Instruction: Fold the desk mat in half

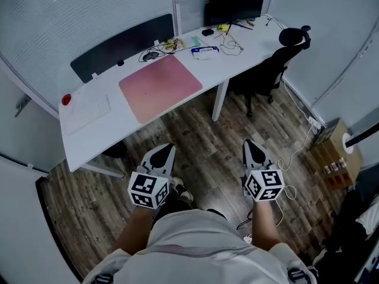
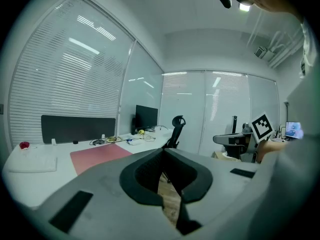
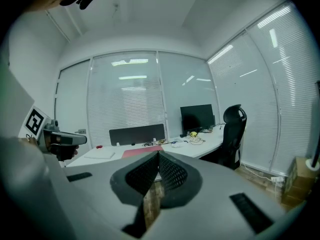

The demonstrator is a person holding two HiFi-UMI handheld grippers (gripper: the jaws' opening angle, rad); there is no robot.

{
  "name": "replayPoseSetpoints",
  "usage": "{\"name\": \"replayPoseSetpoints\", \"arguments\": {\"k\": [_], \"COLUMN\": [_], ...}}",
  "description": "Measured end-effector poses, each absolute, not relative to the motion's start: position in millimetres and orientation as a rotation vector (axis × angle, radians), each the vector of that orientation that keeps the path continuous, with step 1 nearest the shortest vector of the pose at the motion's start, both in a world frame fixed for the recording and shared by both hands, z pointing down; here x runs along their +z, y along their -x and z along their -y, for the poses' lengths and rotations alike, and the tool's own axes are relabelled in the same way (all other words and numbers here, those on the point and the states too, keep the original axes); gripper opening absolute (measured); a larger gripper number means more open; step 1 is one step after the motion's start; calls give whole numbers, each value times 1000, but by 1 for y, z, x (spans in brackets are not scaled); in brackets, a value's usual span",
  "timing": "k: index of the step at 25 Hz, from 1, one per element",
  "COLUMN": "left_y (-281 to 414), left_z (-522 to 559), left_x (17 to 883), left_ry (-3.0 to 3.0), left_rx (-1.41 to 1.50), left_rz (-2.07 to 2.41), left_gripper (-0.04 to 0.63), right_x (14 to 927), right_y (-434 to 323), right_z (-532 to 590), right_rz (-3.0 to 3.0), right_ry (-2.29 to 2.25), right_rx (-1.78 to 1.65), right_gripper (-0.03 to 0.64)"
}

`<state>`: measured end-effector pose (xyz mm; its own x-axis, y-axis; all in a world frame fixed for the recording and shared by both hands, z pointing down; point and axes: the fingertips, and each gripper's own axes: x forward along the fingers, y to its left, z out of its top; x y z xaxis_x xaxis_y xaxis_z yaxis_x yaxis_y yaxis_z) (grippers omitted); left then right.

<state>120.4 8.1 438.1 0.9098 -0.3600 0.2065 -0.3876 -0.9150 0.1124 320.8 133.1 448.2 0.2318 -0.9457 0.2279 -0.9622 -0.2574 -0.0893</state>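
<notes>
The pink desk mat (image 1: 160, 84) lies flat and unfolded on the white desk (image 1: 118, 129); it also shows far off in the left gripper view as the mat (image 2: 100, 156) and in the right gripper view as the mat (image 3: 142, 152). My left gripper (image 1: 169, 148) and right gripper (image 1: 250, 144) are held side by side over the wooden floor, well short of the desk, both pointing towards it. The left gripper (image 2: 162, 153) is shut with nothing in it. The right gripper (image 3: 158, 154) is shut and empty too.
A black office chair (image 1: 278, 64) stands at the desk's right end, below a dark monitor (image 1: 237, 5) with cables and small items beside it. A red object (image 1: 66, 99) and a white pad (image 1: 89, 108) lie left of the mat. A cardboard box (image 1: 334, 152) sits at the right.
</notes>
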Motion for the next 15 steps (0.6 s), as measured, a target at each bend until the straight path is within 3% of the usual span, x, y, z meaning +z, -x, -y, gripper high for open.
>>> {"name": "replayPoseSetpoints", "arguments": {"k": [15], "left_y": [-141], "left_z": [181], "left_x": [449], "left_ry": [-2833], "left_rx": [235], "left_rz": [676], "left_gripper": [15], "right_x": [458], "right_y": [-347], "right_z": [76], "right_rz": [1924], "right_ry": [-2196], "right_rx": [393], "right_gripper": [52]}}
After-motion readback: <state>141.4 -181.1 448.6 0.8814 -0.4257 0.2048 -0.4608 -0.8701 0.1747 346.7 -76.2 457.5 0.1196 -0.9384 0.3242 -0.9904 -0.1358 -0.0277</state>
